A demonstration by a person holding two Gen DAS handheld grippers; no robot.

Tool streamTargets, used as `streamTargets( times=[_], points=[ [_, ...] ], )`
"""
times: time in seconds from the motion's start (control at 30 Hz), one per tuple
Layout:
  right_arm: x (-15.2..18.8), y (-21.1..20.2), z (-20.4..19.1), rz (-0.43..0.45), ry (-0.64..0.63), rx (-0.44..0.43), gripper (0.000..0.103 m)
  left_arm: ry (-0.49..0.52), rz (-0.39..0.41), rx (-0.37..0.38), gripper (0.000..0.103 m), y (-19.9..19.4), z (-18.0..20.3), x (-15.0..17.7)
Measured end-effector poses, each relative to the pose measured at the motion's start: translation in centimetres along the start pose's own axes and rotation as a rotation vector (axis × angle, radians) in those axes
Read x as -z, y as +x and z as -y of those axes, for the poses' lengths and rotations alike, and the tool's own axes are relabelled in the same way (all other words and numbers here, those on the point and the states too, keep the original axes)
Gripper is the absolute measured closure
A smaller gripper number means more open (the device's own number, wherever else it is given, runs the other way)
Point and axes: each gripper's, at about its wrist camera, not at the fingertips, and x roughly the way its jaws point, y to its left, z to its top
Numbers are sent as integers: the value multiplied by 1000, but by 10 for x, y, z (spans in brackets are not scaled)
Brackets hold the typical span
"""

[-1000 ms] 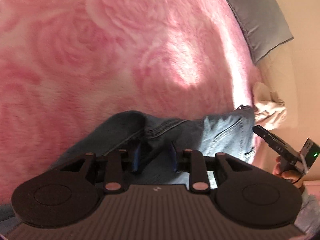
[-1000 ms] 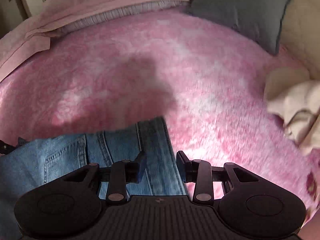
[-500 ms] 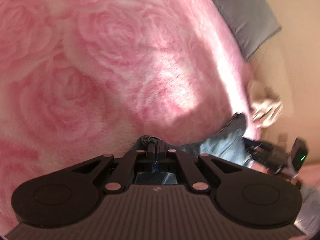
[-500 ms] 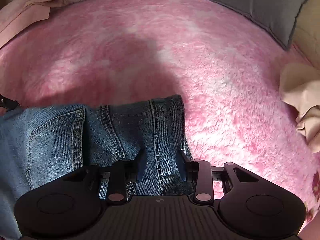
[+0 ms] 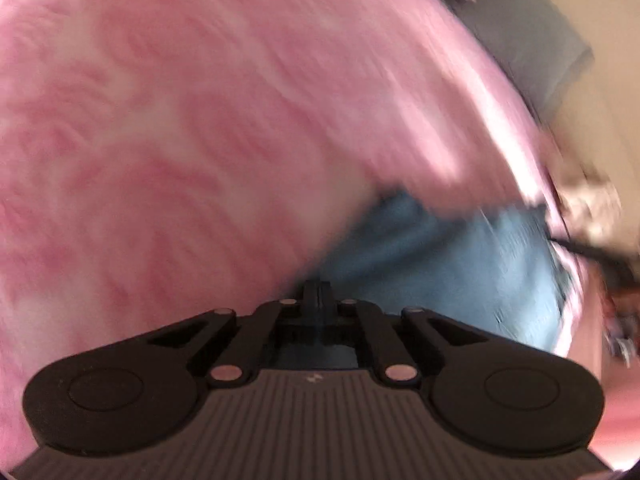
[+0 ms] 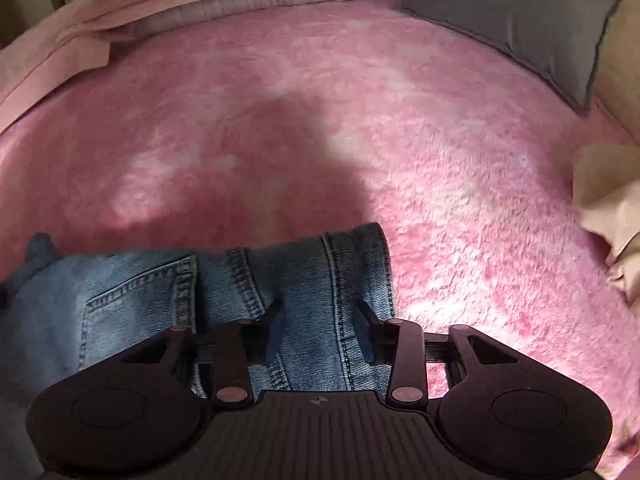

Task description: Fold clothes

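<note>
Left wrist view blurred: left gripper [image 5: 316,292] fingers pressed together, pinching an edge of the jeans [image 5: 440,264] on the pink blanket [image 5: 200,120]. Right view sharp: right gripper [image 6: 320,320] fingers spread, just opening, over the jeans' folded edge; grey pillow [image 6: 520,20] at 1 o'clock.

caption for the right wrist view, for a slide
Open right gripper poised over folded jeans on a pink blanket.

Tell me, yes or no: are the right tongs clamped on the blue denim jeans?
No: the right tongs stand open above the blue denim jeans, pads apart.
</note>
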Motion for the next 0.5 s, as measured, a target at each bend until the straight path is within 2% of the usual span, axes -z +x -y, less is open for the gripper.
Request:
streamTargets(
  times=[0.07, 0.17, 0.2, 0.3, 0.37, 0.4, 0.43, 0.5],
  points=[
    [1, -6, 4, 3, 21, -3, 57, -43, 87, -44, 99, -11, 0, -2],
    [1, -27, 2, 63, 19, 17, 57, -47, 146, -26, 99, -40, 11, 12],
    [2, -36, 2, 90, 19, 23, 57, -31, 145, -24, 99, -49, 16, 21],
    [5, -43, -6, 114, 2, -68, 57, -2, 119, -61, 98, -62, 27, 52],
    [12, -30, -18, 72, -82, -71, 57, -1, 89, -124, 93, -62, 28, 71],
    [17, -18, -20, 35, -126, -51, 58, -8, 73, -183, 101, -61, 24, 78],
    [23, -10, -19, 30, -145, -51, 58, -34, 77, -209, 101, -64, 20, 82],
    [25, -18, -10, 58, -98, -82, 58, -95, 123, -227, 100, -83, 14, 81]
  ],
)
